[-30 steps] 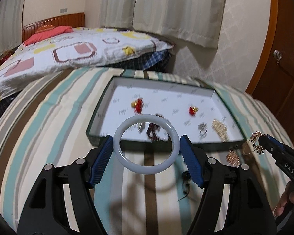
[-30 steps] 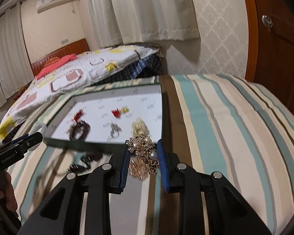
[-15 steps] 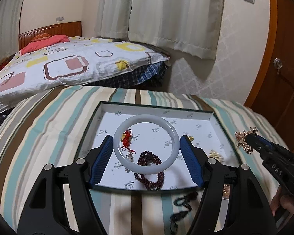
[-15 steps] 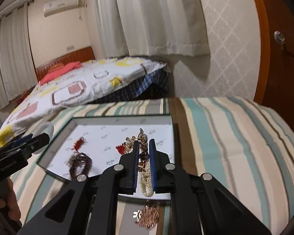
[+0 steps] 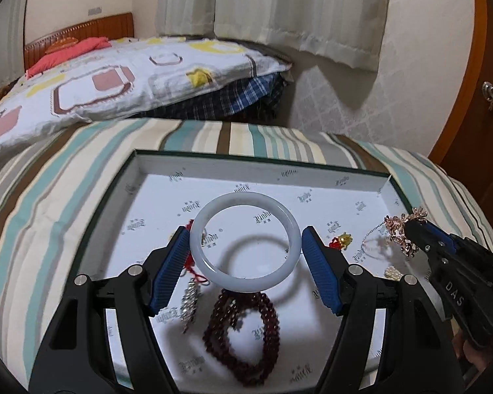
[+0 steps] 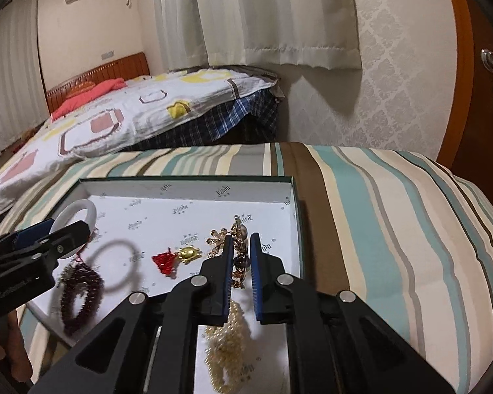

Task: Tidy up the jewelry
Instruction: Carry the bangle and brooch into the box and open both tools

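My left gripper (image 5: 245,246) is shut on a white jade bangle (image 5: 246,284), which hangs level over the white-lined box (image 5: 259,159). The bangle's shadow falls on the box floor. The right gripper (image 6: 241,239) is shut on a gold flower-and-pearl ornament (image 6: 238,229), held above the right side of the box (image 6: 187,180). The left wrist view shows the right gripper (image 5: 410,229) at the right edge with the ornament (image 5: 396,226) at its tip. In the right wrist view the left gripper (image 6: 69,229) and bangle (image 6: 79,207) are at the left.
In the box lie a dark red bead bracelet (image 5: 246,335), a silver piece (image 5: 189,305), a red tassel with a gold charm (image 6: 177,256) and a pearl strand (image 6: 226,344). The box rests on a striped bedspread (image 5: 49,197). Beyond are a quilted bed (image 5: 115,78) and a wooden door (image 5: 476,115).
Both grippers moved forward from the bedspread to over the box. The right jaws closed on the gold ornament and carried it along. The bangle stayed in the left gripper.
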`<action>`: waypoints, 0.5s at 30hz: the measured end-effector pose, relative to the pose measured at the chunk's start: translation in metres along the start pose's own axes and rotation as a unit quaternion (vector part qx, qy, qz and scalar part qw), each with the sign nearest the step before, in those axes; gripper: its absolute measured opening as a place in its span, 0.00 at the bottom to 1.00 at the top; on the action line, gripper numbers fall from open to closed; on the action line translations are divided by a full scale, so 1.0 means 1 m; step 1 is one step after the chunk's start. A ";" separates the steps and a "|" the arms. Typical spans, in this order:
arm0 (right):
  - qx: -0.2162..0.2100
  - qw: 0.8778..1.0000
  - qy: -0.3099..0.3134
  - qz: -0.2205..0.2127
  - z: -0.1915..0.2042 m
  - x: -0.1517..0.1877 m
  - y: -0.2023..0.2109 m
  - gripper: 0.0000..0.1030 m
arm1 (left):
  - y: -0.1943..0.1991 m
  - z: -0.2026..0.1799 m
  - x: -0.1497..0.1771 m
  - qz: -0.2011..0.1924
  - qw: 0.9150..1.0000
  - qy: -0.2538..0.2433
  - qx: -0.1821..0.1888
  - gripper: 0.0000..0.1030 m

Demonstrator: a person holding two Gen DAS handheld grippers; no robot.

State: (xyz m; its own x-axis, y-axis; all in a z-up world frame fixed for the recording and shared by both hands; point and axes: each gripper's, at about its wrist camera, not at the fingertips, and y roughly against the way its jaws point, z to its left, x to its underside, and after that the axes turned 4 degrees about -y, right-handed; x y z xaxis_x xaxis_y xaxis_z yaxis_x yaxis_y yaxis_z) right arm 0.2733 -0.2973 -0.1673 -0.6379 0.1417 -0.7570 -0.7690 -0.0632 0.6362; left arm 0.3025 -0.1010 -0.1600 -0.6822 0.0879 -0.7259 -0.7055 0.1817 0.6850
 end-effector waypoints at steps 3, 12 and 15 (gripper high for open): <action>0.003 1.000 -0.001 0.016 -0.002 0.001 -0.009 0.11 | -0.012 -0.003 0.000 0.015 1.000 -0.009 -0.003 0.66; 0.006 1.000 0.007 0.029 -0.001 0.001 -0.013 0.12 | -0.023 -0.005 0.006 0.033 0.999 -0.014 -0.001 0.67; 0.006 0.999 0.006 0.031 -0.002 0.001 -0.012 0.12 | -0.026 -0.003 0.008 0.039 0.999 -0.012 -0.002 0.67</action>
State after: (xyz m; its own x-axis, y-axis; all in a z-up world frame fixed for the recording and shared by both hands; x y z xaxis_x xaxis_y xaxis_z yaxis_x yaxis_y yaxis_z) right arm 0.2822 -0.2980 -0.1760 -0.6844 0.1255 -0.7182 -0.7279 -0.0600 0.6831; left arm 0.3148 -0.1078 -0.1829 -0.7297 0.1251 -0.6722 -0.6519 0.1694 0.7392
